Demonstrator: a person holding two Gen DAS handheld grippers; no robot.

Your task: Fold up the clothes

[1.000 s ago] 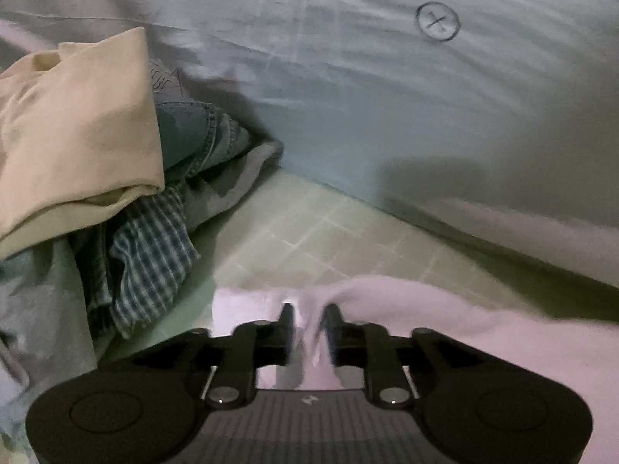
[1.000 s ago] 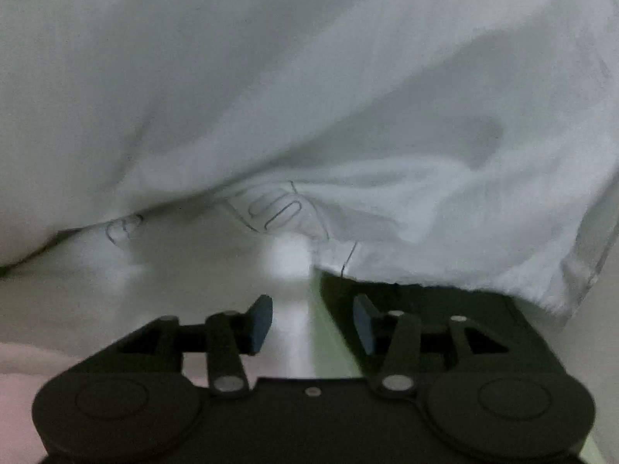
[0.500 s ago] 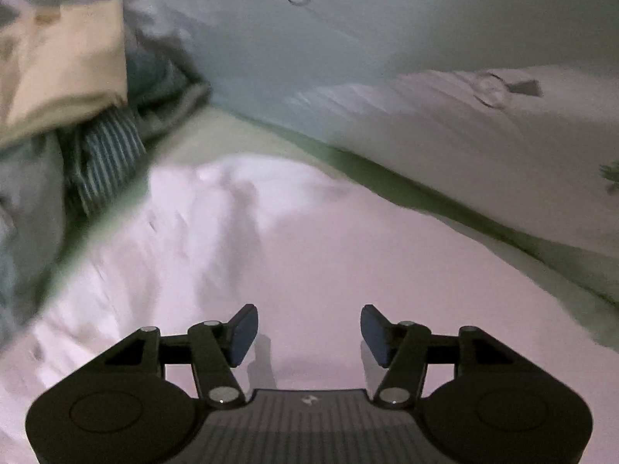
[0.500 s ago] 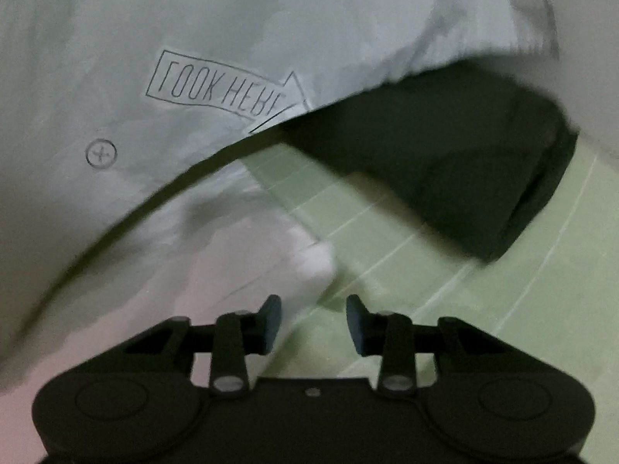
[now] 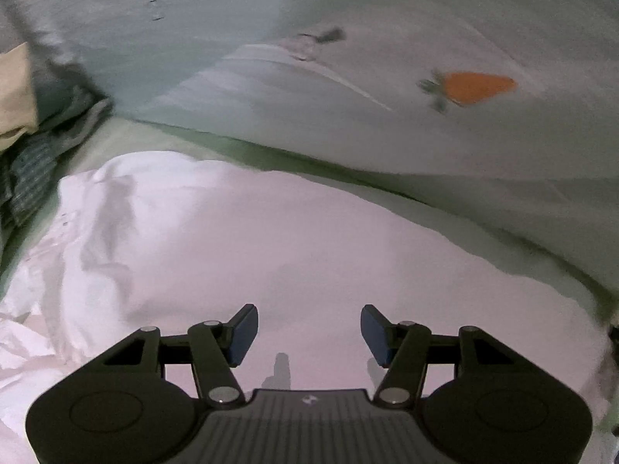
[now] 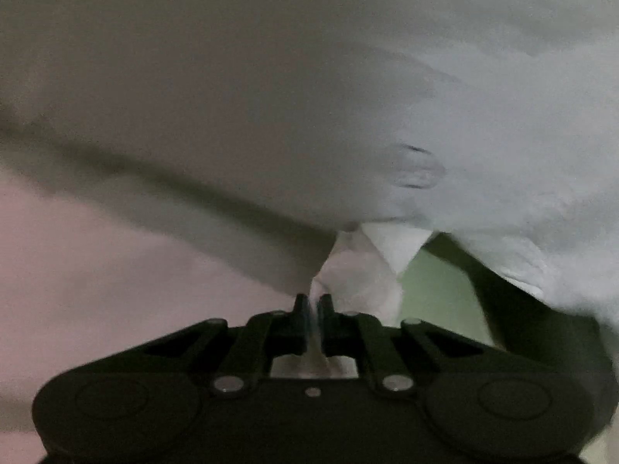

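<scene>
White printed garment (image 5: 387, 123): largest item; lifted, draped across the upper field of both views; carrot print (image 5: 477, 87) showing in left wrist view. Small dark mark (image 6: 418, 170) on its underside in right wrist view, blurred.
Pale pink garment (image 5: 251, 255): spread on the green gridded mat (image 5: 127, 131), rumpled at its left edge; in right wrist view a bunched corner (image 6: 363, 274) rises to the fingers.
Clothes pile (image 5: 27, 123): far left of mat; tan piece over striped and denim pieces, apart from the pink garment.
Left hand-held gripper (image 5: 308, 335): fingers wide apart, holding nothing, poised low over the pink fabric.
Right hand-held gripper (image 6: 313, 311): fingers together, clamped on the pink corner.
Step in hand (judged): carrying a pinched corner over for a fold.
Technique: keep pinch on a single layer at the very corner; draw fabric taut without dragging the rest; keep the hanging white garment from catching under the fold; bring the free gripper to the matching corner so the edge stays straight.
Change, 0.5 s: right fingers gone from apart to clamped; "LOOK HERE" print and dark cloth out of sight.
Change, 1.0 s: left fingers then pinched pink fabric, now released.
</scene>
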